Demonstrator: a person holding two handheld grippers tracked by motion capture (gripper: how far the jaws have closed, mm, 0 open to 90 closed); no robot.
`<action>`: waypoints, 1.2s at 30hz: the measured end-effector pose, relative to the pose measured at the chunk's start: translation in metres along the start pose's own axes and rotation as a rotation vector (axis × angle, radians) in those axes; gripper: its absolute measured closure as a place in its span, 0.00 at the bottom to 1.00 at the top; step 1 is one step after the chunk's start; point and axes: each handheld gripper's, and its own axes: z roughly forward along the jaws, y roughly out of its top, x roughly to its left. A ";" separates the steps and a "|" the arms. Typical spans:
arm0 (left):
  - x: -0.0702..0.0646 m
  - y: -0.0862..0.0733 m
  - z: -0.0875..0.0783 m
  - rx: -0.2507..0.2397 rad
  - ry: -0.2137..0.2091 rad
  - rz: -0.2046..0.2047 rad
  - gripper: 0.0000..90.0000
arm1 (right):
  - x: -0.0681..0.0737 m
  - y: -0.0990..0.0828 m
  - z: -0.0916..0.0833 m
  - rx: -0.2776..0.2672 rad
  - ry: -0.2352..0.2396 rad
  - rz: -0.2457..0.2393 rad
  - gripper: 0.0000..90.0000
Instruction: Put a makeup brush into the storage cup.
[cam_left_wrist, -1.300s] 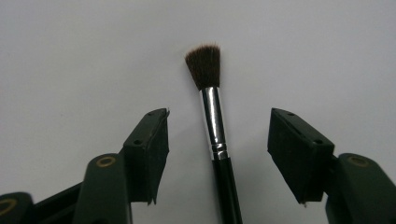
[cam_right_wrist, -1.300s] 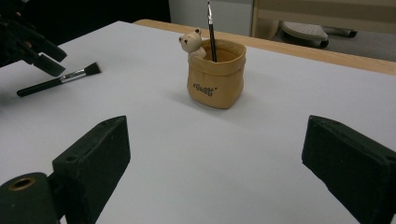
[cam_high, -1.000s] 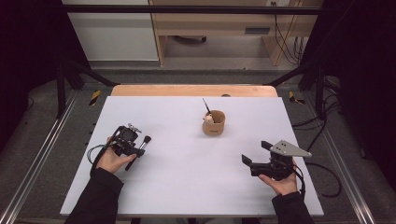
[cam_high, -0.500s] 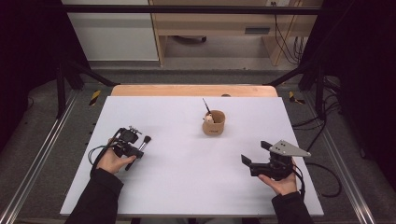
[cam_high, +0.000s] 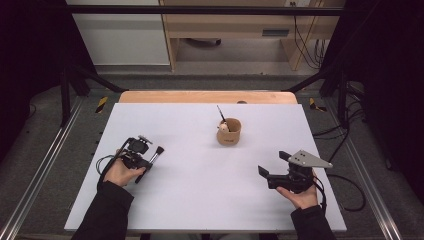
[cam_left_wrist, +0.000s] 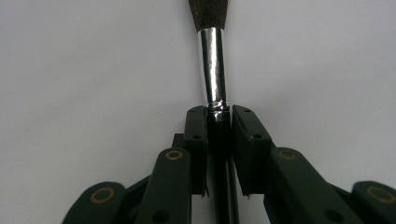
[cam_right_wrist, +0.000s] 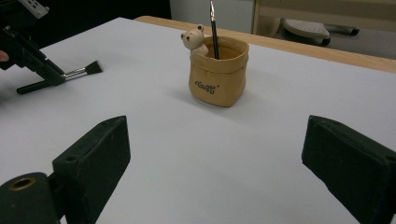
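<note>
Low on the table, left gripper (cam_high: 145, 161) just closing on brush (cam_left_wrist: 212, 70), seemingly level.

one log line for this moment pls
left gripper: just closed, shut on brush handle | right gripper: open, holding nothing | pouch: mid-table, pen inside | brush: lying on table

Left claw (cam_high: 148, 161) sits at the left of the white flat surface (cam_high: 200, 200), a black-handled makeup brush with a silver ferrule (cam_left_wrist: 213, 70) in its jaws. Toward the far middle stands the tan fabric pot (cam_high: 229, 132), a thin dark pen (cam_right_wrist: 214, 28) in it. Right claw (cam_high: 272, 166) sits near right.
</note>
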 end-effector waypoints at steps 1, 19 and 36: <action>0.000 0.000 0.000 0.003 0.001 0.005 0.86 | 0.000 0.000 0.000 0.001 0.000 0.001 0.09; 0.000 -0.001 -0.001 -0.007 0.002 0.054 0.88 | -0.001 0.000 -0.001 -0.002 0.003 0.010 0.10; -0.010 -0.016 -0.035 -0.177 0.009 0.064 0.88 | -0.002 0.001 -0.003 -0.010 0.001 0.016 0.10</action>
